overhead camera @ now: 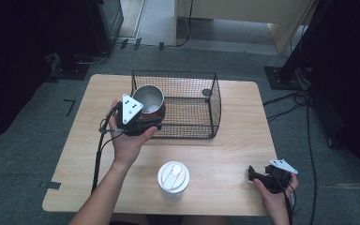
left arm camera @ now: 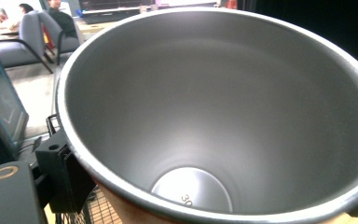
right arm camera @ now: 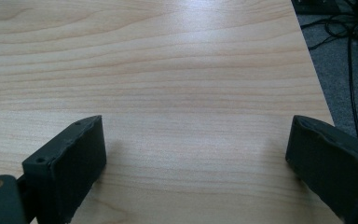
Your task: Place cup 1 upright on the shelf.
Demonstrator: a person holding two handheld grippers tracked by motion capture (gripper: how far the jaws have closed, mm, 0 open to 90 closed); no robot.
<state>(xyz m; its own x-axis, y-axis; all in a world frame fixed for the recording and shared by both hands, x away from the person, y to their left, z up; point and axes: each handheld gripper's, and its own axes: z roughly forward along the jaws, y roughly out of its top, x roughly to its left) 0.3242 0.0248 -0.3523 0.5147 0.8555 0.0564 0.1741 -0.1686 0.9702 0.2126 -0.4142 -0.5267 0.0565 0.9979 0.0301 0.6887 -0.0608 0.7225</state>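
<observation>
The left gripper (overhead camera: 143, 123) gripped the open steel cup with a reddish-brown outside (overhead camera: 149, 101) at the black wire basket (overhead camera: 214, 101)'s near corner — a slipping rim-grip could tip it — while the right gripper (overhead camera: 258, 175) rested wide open, empty.

The light wooden desk (overhead camera: 225, 154) carried a black wire basket (overhead camera: 194, 105) and a white lid (overhead camera: 173, 176) nearer the front.
</observation>
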